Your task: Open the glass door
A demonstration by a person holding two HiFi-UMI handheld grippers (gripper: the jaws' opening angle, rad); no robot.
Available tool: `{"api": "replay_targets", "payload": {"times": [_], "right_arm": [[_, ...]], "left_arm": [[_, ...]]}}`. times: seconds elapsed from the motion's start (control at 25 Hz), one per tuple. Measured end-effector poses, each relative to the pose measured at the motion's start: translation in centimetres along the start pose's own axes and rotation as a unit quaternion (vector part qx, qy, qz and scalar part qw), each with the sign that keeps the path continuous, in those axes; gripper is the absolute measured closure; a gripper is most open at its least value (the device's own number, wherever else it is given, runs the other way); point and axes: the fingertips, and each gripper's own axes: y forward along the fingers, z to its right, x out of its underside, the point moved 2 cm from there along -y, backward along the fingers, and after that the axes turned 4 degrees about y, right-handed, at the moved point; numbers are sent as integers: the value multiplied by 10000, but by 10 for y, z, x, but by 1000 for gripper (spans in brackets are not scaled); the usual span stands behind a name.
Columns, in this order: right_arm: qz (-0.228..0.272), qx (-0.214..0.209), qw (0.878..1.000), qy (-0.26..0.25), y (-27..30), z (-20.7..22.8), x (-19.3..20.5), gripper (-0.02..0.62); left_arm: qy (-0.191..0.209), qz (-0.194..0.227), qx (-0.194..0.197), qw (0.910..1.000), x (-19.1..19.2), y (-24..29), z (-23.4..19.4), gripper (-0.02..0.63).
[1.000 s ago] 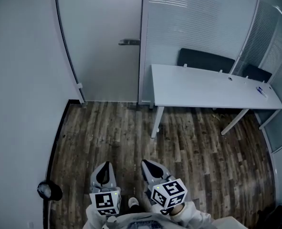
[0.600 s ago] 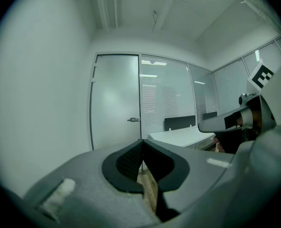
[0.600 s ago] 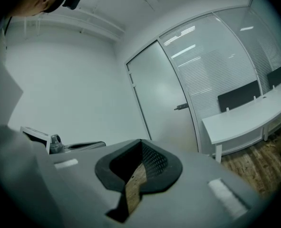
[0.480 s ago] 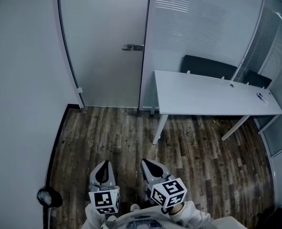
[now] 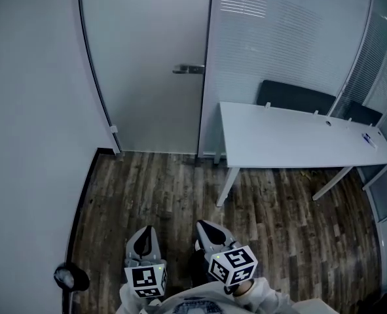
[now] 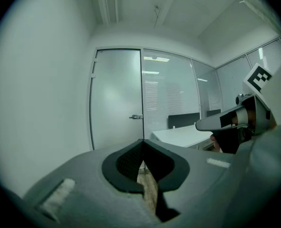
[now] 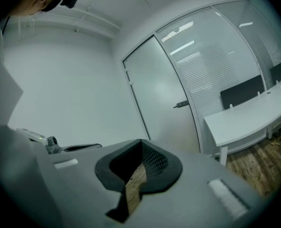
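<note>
- Head view: glass door (image 5: 154,77) shut, far ahead at the top, handle (image 5: 188,69) at its right edge. Door, handle and white desk (image 5: 291,142) all sit lower and further right in frame than a second ago.
- Left gripper (image 5: 146,233) and right gripper (image 5: 205,227) are side by side at the bottom over the wood floor (image 5: 167,188). Both are well apart from the door, at the same spot in frame as before.
- Left gripper view: jaws pressed together, nothing between them. Door (image 6: 116,99) straight ahead, handle (image 6: 136,117) untouched. Right gripper (image 6: 202,124) shows at the right.
- Right gripper view: jaws look closed at the tips and empty; only a sliver of floor shows through the slot behind them. Door (image 7: 164,94) ahead, handle (image 7: 180,104) right of centre, desk (image 7: 245,118) at the right.
</note>
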Motion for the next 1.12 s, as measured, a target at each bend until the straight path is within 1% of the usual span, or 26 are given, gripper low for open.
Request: {"api": "replay_targets", "payload": {"times": [0.2, 0.32, 0.56, 0.76, 0.92, 1.12], "right_arm": [[-29, -142, 9999, 45, 51, 28, -22, 592], [-101, -136, 9998, 116, 83, 57, -37, 592], [-135, -114, 9998, 135, 149, 114, -76, 592], [-130, -45, 9997, 177, 194, 166, -108, 592], [-105, -57, 9997, 197, 222, 196, -127, 592], [-113, -90, 9995, 273, 247, 216, -140, 592]], "left_arm": [[40, -77, -110, 9999, -7, 59, -14, 601], [40, -166, -122, 9998, -10, 103, -15, 601], [54, -212, -87, 9997, -25, 199, -18, 601], [60, -140, -32, 9999, -48, 277, -16, 601], [140, -142, -28, 9998, -57, 319, -12, 601], [235, -164, -1, 9996, -66, 354, -10, 601]]}}
